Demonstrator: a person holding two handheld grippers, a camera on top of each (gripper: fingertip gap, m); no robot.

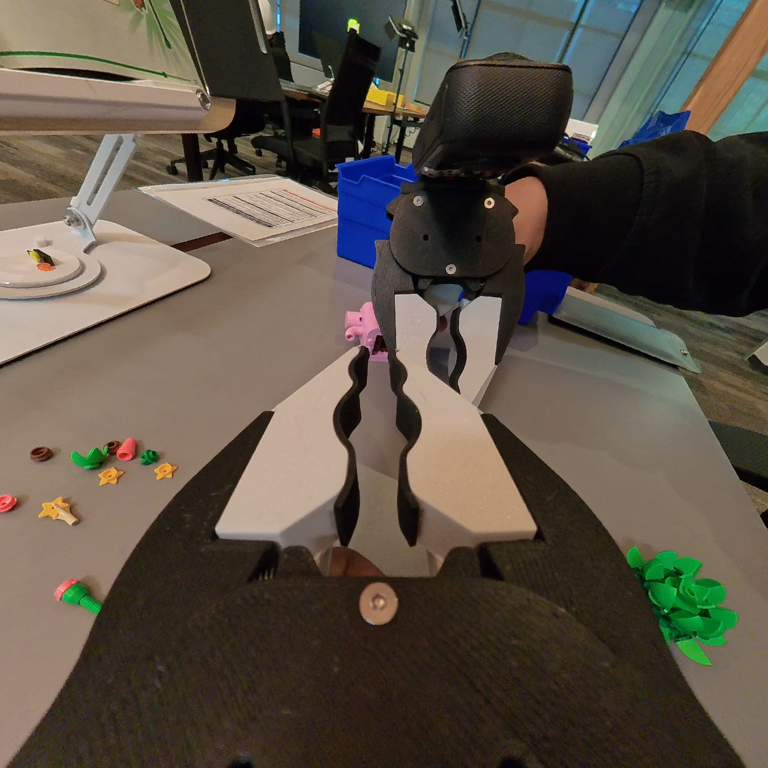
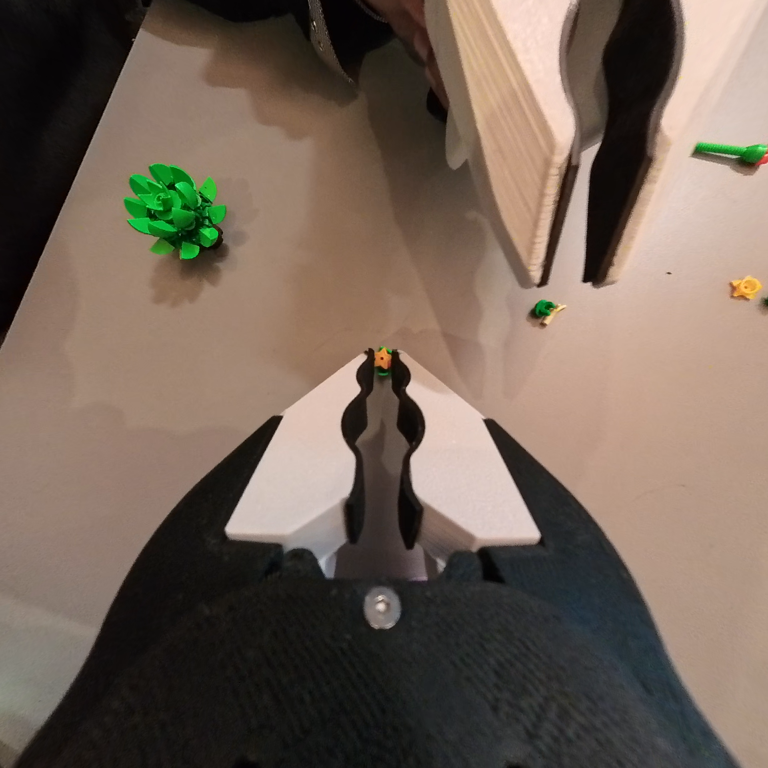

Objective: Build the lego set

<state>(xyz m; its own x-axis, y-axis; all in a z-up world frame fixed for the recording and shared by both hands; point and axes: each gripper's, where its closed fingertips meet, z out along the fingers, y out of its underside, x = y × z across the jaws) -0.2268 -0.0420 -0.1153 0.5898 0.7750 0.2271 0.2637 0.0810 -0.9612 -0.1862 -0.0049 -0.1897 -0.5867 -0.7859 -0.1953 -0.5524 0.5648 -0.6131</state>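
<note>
Right hand-held gripper (image 2: 382, 360) pinches a small orange star flower (image 2: 382, 358) on its green base at frame centre. Left hand-held gripper (image 1: 377, 360) stands slightly apart, empty, before a pink piece (image 1: 362, 328). Leafy green plant (image 2: 174, 211) sits upper left on the worktop (image 2: 291, 291).

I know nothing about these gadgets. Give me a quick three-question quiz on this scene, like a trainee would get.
1. True or false: the right tool grips a small yellow star-shaped flower piece.
2. What colour is the leafy plastic rosette on the grey table? A green, B pink, C blue.
3. Fill in: the left tool holds ____.
Key: 1 true; 2 A; 3 nothing.
</note>
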